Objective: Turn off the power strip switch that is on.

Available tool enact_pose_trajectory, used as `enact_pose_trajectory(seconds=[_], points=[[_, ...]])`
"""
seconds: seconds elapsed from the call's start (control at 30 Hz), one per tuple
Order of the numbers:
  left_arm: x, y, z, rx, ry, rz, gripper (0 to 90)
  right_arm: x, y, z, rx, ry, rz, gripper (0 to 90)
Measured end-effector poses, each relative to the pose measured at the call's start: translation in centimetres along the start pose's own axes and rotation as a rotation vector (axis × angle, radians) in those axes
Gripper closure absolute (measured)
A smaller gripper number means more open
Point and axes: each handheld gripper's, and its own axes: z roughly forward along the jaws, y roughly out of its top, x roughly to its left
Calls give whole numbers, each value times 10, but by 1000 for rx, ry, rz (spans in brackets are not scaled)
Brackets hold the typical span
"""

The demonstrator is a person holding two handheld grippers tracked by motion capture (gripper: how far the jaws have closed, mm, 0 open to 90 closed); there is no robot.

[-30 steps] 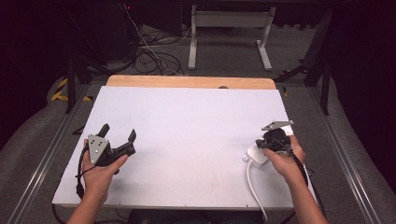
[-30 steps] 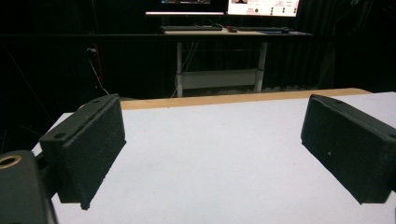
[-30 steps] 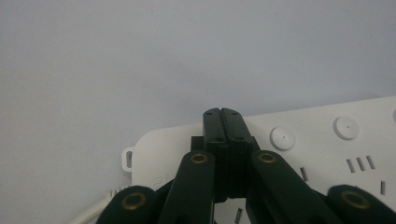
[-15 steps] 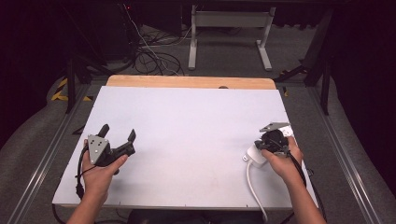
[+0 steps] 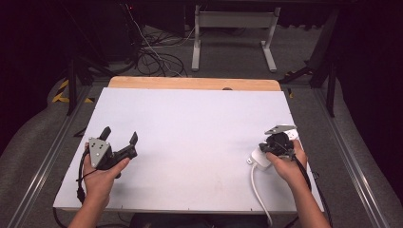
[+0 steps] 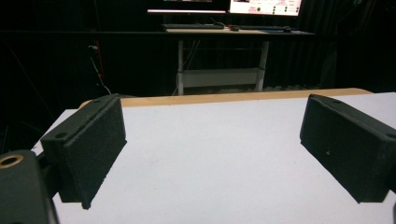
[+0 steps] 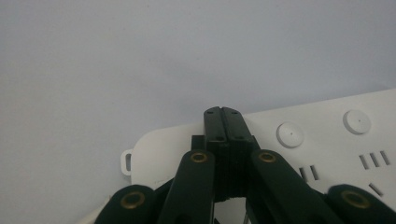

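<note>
Holding my right tongs pressed together over the white power strip at the tabletop's near right, I can't tell whether they touch it. My left tongs sit spread apart at the near left, nothing between them.

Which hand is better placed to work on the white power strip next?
Right, probably: its shut claw hangs right over the power strip, while the open left claw is across the table.
</note>
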Motion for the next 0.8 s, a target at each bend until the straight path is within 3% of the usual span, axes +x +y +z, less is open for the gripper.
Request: enact_pose_trajectory(seconds=[0.8], points=[[0,0,-2,1,2,-4,76,1,-1,0,-2,-14,8,900]])
